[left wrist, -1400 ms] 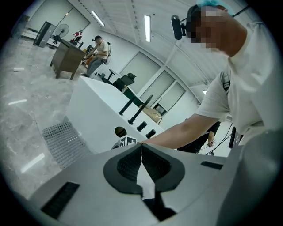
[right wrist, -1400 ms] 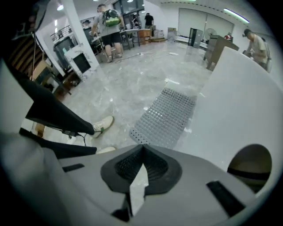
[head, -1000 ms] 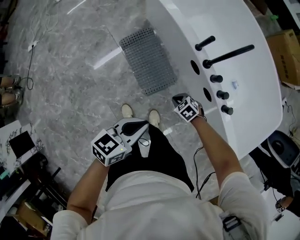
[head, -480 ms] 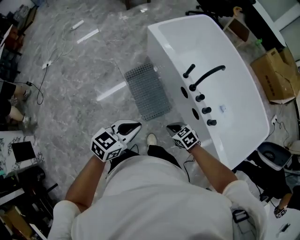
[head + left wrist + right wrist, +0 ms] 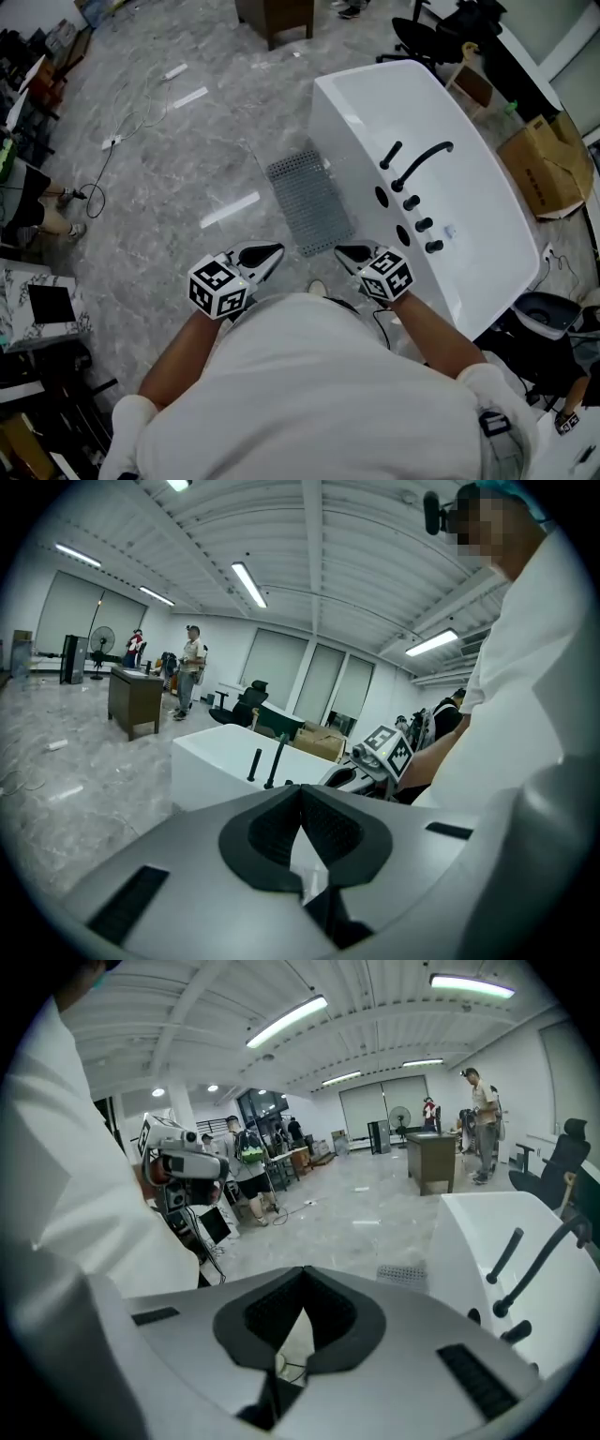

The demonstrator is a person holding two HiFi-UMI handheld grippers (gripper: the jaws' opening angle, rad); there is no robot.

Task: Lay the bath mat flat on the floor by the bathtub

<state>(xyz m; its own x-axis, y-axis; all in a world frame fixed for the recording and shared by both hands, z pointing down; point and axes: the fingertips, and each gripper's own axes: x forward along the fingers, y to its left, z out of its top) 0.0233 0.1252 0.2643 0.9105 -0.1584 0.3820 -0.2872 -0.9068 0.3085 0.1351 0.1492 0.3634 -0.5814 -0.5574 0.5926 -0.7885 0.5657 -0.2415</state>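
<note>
Bath mat [image 5: 309, 202] lies flat on the floor [image 5: 178, 178] just beside the bathtub [image 5: 450, 159] — laying looks finished. Left gripper [image 5: 277, 249] and right gripper [image 5: 341, 250] — both closed, empty — next need only withdraw.

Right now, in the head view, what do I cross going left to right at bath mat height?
White power strip → grey perforated bath mat → white bathtub → brown cardboard box.
</note>
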